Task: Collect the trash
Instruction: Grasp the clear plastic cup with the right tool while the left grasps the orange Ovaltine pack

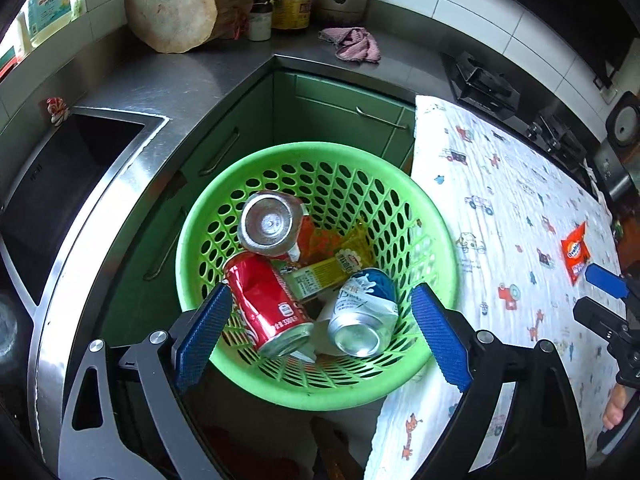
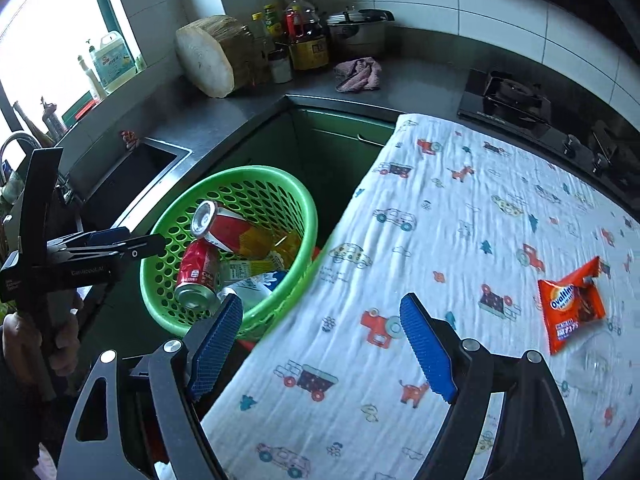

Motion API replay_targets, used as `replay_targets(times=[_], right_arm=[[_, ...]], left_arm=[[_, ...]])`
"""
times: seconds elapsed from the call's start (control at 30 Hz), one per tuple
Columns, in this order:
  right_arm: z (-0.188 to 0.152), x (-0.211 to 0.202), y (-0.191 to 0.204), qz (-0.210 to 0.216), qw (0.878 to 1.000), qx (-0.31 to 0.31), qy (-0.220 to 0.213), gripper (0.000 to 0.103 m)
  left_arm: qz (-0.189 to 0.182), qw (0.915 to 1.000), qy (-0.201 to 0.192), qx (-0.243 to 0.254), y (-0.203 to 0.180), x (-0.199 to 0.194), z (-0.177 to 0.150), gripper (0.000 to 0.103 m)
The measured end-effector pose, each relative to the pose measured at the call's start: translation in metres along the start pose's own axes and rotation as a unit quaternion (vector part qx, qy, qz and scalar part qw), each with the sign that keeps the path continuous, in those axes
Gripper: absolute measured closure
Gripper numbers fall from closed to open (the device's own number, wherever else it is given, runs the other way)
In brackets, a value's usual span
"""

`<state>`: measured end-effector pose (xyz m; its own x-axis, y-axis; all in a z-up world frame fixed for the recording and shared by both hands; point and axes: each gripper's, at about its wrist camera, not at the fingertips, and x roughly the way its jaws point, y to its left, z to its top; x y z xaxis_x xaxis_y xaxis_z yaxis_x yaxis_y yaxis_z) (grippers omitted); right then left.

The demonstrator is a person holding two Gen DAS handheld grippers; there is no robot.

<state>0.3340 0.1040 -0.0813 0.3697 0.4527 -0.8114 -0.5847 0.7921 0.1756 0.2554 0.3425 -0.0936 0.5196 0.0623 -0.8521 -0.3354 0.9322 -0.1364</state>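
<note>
A green perforated basket point(image 1: 400, 184) holds two red cans point(image 1: 266, 300), a blue-and-white can point(image 1: 366, 312) and yellow wrappers point(image 1: 336, 266). My left gripper point(image 1: 320, 332) hangs open and empty right above the basket. The basket also shows in the right wrist view point(image 2: 280, 184). An orange Ovaltine packet point(image 2: 570, 306) lies on the patterned tablecloth point(image 2: 440, 240), to the right of my right gripper point(image 2: 320, 340). The right gripper is open and empty over the cloth's left edge. The packet also shows in the left wrist view point(image 1: 576, 252).
A steel sink point(image 1: 60, 184) lies left of the basket. On the counter behind are a round wooden block point(image 1: 170, 6), bottles point(image 2: 304, 36), a pot point(image 2: 356, 30) and a pink rag point(image 1: 354, 44). A gas stove point(image 2: 516, 100) sits beyond the table.
</note>
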Motion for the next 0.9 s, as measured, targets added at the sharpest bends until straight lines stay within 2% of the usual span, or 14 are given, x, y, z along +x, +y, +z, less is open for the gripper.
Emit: replay_targets(times=[0.3, 0.57, 0.9], right_arm=[[-0.033, -0.03, -0.068, -0.048, 0.997, 0.057, -0.006, 0.025], [-0.056, -0.054, -0.15, -0.113, 0.987, 0.113, -0.004, 0.022], [-0.069, -0.055, -0.216, -0.155, 0.977, 0.145, 0.009, 0.016]], left_arm=[[-0.022, 0.9992, 0.006, 0.033, -0.047, 0.009, 0.003, 0.013], [-0.041, 0.9969, 0.016, 0.066, -0.091, 0.022, 0.007, 0.013], [-0.056, 0.9928, 0.021, 0.104, -0.141, 0.03, 0.014, 0.013]])
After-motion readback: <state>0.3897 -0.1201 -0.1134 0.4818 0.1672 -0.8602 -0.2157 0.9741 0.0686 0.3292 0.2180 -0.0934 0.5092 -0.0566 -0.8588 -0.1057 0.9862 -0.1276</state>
